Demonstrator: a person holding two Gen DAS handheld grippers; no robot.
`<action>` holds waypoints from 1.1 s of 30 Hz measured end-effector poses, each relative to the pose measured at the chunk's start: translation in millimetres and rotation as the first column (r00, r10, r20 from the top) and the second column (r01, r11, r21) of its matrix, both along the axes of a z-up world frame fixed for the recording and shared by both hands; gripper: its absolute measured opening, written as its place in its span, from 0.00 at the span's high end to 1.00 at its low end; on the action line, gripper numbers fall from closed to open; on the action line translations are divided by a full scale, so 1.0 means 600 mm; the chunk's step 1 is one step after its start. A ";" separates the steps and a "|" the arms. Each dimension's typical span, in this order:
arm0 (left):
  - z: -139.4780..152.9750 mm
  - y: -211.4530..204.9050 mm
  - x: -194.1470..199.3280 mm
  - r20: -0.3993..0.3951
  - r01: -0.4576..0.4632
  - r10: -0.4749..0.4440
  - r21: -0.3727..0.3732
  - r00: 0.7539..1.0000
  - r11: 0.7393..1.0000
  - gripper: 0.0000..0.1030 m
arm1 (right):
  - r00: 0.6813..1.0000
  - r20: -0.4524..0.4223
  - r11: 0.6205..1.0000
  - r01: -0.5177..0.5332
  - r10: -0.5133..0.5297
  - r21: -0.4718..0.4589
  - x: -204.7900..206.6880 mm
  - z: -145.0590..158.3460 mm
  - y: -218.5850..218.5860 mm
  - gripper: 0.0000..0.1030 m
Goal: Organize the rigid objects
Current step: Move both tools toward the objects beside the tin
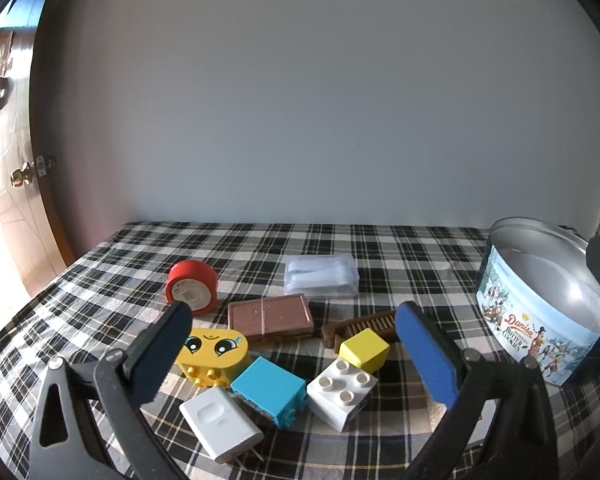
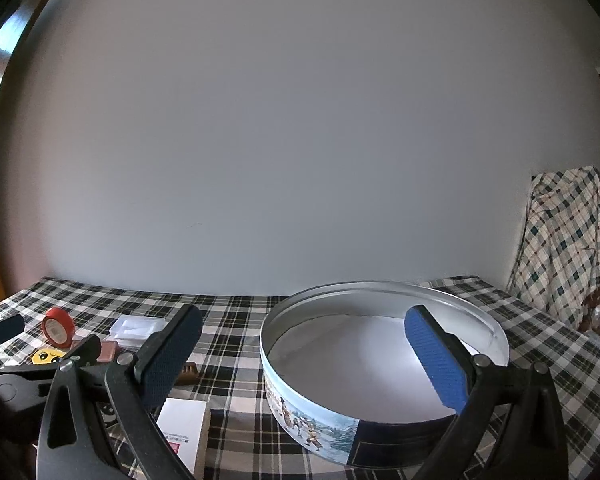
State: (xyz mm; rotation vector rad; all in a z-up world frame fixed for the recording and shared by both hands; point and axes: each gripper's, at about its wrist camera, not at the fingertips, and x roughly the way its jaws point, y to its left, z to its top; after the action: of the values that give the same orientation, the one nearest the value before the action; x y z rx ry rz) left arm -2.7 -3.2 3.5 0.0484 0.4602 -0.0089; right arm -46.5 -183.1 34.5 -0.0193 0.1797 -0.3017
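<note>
The left gripper, its textured blue pads spread wide and holding nothing, hangs over a cluster on the black-and-white checked tablecloth: a studded white plastic brick, a smooth yellow cube, a turquoise brick, a yellow face block and a red tape roll. The right gripper, equally wide and empty, straddles the near rim of the round printed metal cookie tin, which stands lidless to the right of the cluster.

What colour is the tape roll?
Red tape roll, with a white label on its end; clearest in the left wrist view.
</note>
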 end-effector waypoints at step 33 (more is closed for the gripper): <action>-0.023 0.034 -0.019 -0.138 -0.004 -0.013 -0.128 0.990 0.992 0.00 | 0.997 -0.033 0.997 -0.073 0.073 -0.014 0.003 -0.005 0.023 0.01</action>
State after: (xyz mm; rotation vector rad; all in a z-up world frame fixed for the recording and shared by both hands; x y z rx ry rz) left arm -13.9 17.4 -10.2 -0.0780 0.5976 -0.0465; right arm -44.9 -169.2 31.7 -0.0457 0.2086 -0.2301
